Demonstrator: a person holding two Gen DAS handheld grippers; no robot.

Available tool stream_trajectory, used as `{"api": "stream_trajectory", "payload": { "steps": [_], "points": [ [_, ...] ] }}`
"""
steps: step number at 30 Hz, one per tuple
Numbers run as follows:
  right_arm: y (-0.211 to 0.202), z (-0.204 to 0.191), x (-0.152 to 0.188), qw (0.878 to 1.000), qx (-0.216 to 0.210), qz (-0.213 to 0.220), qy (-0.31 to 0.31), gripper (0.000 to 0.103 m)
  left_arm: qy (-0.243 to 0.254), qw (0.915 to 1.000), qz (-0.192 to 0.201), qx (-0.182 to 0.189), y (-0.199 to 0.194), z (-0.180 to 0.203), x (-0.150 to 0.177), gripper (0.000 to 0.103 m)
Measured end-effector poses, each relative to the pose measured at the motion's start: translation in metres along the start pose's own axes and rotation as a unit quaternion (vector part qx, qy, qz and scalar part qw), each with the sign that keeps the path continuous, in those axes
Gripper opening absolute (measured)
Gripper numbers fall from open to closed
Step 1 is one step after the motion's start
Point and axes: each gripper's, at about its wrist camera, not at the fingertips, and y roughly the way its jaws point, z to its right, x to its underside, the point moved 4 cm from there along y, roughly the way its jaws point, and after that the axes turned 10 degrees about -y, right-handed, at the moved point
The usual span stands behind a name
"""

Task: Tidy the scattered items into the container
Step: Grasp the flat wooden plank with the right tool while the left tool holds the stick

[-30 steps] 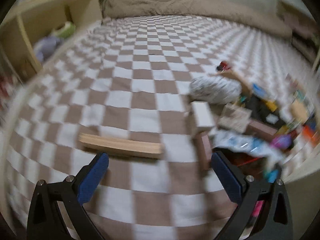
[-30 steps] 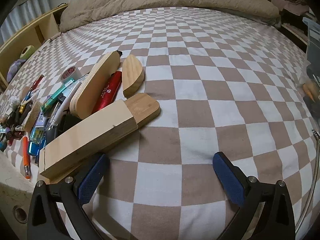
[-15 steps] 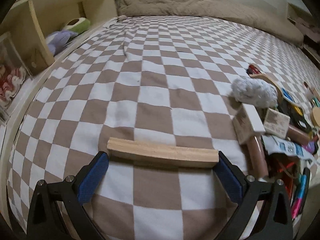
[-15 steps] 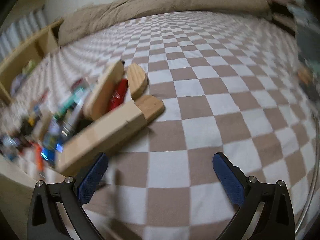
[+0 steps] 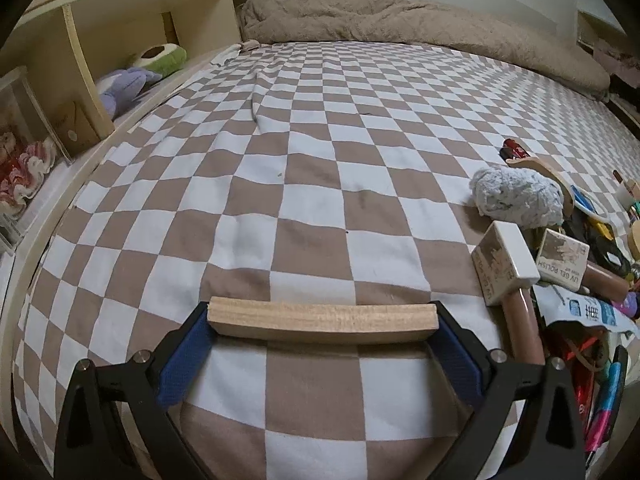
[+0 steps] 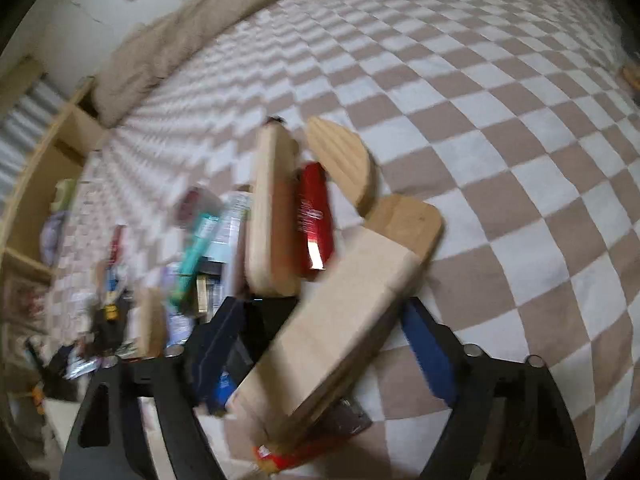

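Observation:
A short wooden strip (image 5: 322,318) lies crosswise on the checked bedspread (image 5: 304,184). My left gripper (image 5: 320,322) is shut on it, one blue pad against each end. In the blurred right wrist view a long pale wooden block (image 6: 340,320) slants up between the fingers of my right gripper (image 6: 320,336). Its jaws are closing around the block. The right pad (image 6: 424,340) is close to the block's edge, and a dark gap separates the left pad (image 6: 212,344) from it. No container shows in either view.
A pile of small items sits right of the strip: a fluffy blue-grey cloth (image 5: 516,196), small boxes (image 5: 504,268), pens. Beyond the block lie rounded wooden boards (image 6: 272,216) and a red tube (image 6: 316,216). A shelf with plush toys (image 5: 136,80) lines the left; a blanket (image 5: 400,28) lies at the far end.
My left gripper came forward over the wooden strip and its pads closed on the ends. My right gripper rolled and shifted over the long block, and its jaws narrowed.

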Motion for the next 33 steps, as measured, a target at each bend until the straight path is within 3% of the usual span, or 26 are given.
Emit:
{"api": "stream_trajectory", "payload": {
  "steps": [5, 11, 17, 22, 28, 33],
  "points": [
    [-0.01, 0.006, 0.009, 1.0, -0.002, 0.016, -0.004, 0.058, -0.004, 1.0, 0.001, 0.007, -0.002, -0.001, 0.0, 0.1],
    [-0.025, 0.009, 0.008, 0.999, 0.003, 0.021, -0.029, 0.04, 0.001, 0.9999, 0.009, 0.006, -0.006, 0.001, 0.005, 0.099],
    [-0.035, 0.007, 0.015, 0.998, 0.02, 0.01, -0.066, 0.034, 0.0, 0.9999, 0.011, 0.01, -0.007, 0.001, 0.005, 0.099],
    [-0.04, 0.001, 0.022, 0.992, 0.052, -0.02, -0.113, 0.034, 0.006, 0.9996, 0.014, 0.025, -0.012, 0.006, 0.009, 0.099],
    [-0.041, 0.005, 0.029, 0.993, 0.058, -0.017, -0.102, 0.034, 0.015, 0.9987, 0.012, 0.048, -0.018, 0.014, 0.017, 0.099],
    [-0.032, 0.02, 0.031, 0.996, 0.06, -0.025, -0.054, 0.05, -0.001, 0.9986, 0.004, 0.052, -0.025, 0.016, 0.027, 0.099]
  ]
}}
